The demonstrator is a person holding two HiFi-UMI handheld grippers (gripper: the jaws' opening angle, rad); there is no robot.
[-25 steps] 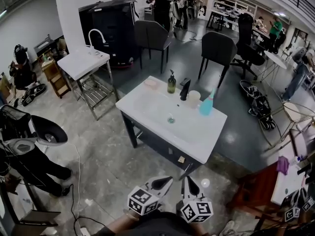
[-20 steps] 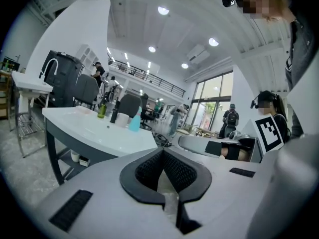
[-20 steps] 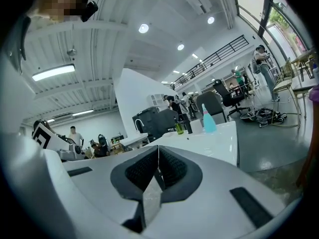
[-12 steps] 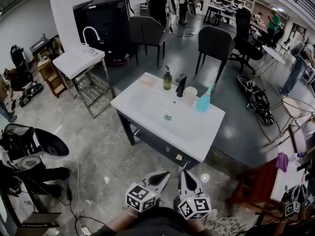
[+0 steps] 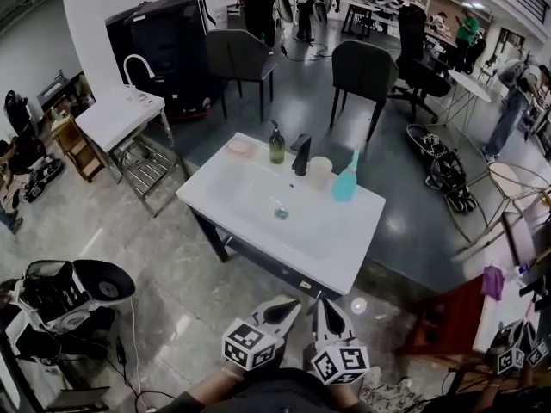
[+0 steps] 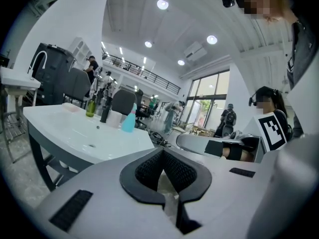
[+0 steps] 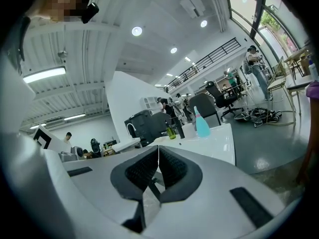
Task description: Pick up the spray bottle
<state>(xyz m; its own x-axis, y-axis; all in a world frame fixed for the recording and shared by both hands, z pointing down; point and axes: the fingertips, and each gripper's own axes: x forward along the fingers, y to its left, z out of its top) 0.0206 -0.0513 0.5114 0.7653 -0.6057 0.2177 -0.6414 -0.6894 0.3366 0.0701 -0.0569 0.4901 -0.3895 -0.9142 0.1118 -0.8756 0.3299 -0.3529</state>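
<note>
A turquoise spray bottle (image 5: 345, 181) stands at the back right of a white sink unit (image 5: 337, 249), beside a white cup (image 5: 320, 172). It shows small in the left gripper view (image 6: 128, 121) and the right gripper view (image 7: 202, 125). My left gripper (image 5: 288, 306) and right gripper (image 5: 320, 307) are held side by side at the bottom of the head view, short of the sink's near edge. Both are shut with their tips together and nothing between them, and both point toward the sink.
A black faucet (image 5: 301, 154), a green soap bottle (image 5: 276, 144) and a pink dish (image 5: 239, 147) line the sink's back edge. A second sink (image 5: 116, 114) stands left, dark chairs (image 5: 365, 70) behind, a wooden stand (image 5: 452, 325) right. People stand in the background.
The sink unit has drawn nearer to the grippers and shifted left in the head view. Both grippers stay shut and keep their place at the bottom of the view.
</note>
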